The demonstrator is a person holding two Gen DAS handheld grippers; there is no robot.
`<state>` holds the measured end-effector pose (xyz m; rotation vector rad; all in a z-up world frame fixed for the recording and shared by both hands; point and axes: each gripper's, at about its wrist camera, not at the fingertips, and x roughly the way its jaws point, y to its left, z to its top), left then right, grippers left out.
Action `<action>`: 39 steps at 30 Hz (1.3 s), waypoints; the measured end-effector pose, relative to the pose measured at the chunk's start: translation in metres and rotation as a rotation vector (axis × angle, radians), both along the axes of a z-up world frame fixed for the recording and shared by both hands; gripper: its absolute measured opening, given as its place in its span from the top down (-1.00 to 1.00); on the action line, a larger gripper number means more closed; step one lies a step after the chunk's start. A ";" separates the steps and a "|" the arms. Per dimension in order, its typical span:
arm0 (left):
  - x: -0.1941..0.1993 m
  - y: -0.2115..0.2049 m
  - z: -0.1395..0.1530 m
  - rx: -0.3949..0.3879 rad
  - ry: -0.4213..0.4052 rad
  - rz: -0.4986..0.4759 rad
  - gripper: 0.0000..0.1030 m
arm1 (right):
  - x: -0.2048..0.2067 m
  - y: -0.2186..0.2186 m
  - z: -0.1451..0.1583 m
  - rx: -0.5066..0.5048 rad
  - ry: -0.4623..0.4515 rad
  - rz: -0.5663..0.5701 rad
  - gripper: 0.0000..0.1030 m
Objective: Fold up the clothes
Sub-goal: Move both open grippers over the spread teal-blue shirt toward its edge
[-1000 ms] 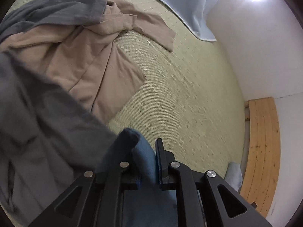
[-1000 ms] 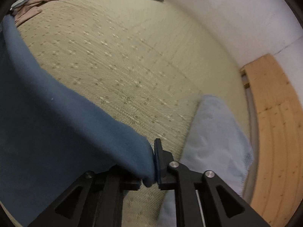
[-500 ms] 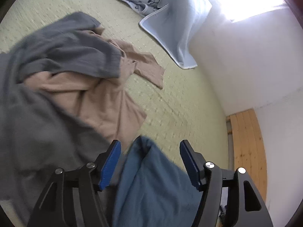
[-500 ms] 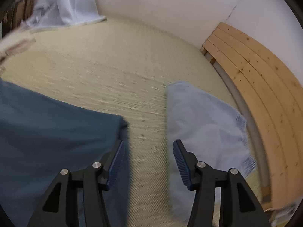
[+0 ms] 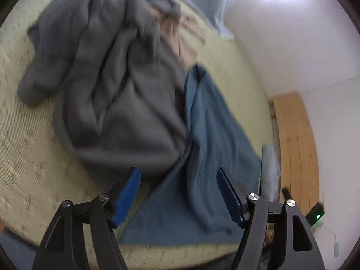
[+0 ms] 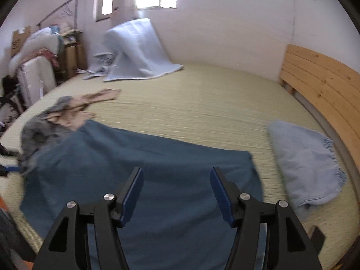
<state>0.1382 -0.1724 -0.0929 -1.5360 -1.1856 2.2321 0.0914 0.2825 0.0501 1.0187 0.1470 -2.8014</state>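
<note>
Blue garment (image 6: 144, 180) flat on mat (image 6: 202, 103) — long axis left-right.

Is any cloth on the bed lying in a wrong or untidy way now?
Yes. The blue garment lies spread on the mat, but its left edge runs under the crumpled grey garment, which is heaped over a beige garment. The overlap looks untidy. Both grippers stand open above the blue garment.

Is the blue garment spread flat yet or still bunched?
Mostly spread: the blue garment lies flat on the mat, but its left side, in the left wrist view, is still rumpled against the grey garment.
</note>
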 end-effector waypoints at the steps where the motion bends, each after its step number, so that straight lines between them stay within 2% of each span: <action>1: 0.004 0.001 -0.002 -0.004 -0.004 -0.005 -0.44 | 0.005 -0.008 0.000 -0.027 0.006 0.020 -0.27; 5: 0.018 0.008 -0.013 -0.049 -0.026 -0.039 -0.45 | 0.022 -0.037 -0.012 -0.178 0.012 0.116 -0.31; 8: 0.031 0.014 -0.022 -0.065 -0.058 -0.057 -0.45 | 0.022 -0.061 -0.023 -0.209 -0.019 0.192 -0.32; 10: 0.039 0.016 -0.027 -0.040 -0.070 -0.052 -0.45 | 0.022 -0.074 -0.026 -0.215 -0.028 0.222 -0.32; 13: 0.049 0.024 -0.036 -0.033 -0.098 -0.049 -0.45 | 0.024 -0.086 -0.031 -0.280 -0.039 0.262 -0.32; 18: 0.058 0.034 -0.038 -0.060 -0.099 -0.033 -0.45 | 0.035 -0.106 -0.036 -0.269 -0.038 0.297 -0.32; 24: 0.073 0.016 -0.033 -0.049 -0.074 0.077 -0.44 | 0.052 -0.116 -0.029 -0.252 -0.022 0.325 -0.32; 27: 0.072 0.013 -0.035 0.012 -0.058 0.075 -0.44 | 0.052 -0.116 -0.027 -0.258 -0.018 0.327 -0.32; 31: 0.067 0.024 -0.039 -0.006 -0.072 0.021 -0.44 | 0.051 -0.119 -0.029 -0.255 -0.015 0.344 -0.32; 35: 0.068 0.020 -0.042 0.017 -0.078 0.051 -0.43 | 0.053 -0.121 -0.029 -0.258 -0.005 0.360 -0.32; 37: 0.070 0.020 -0.041 -0.002 -0.085 0.055 -0.30 | 0.053 -0.122 -0.030 -0.256 -0.006 0.363 -0.32; 39: 0.072 0.021 -0.040 -0.029 -0.096 0.053 0.10 | 0.053 -0.122 -0.030 -0.254 -0.007 0.365 -0.32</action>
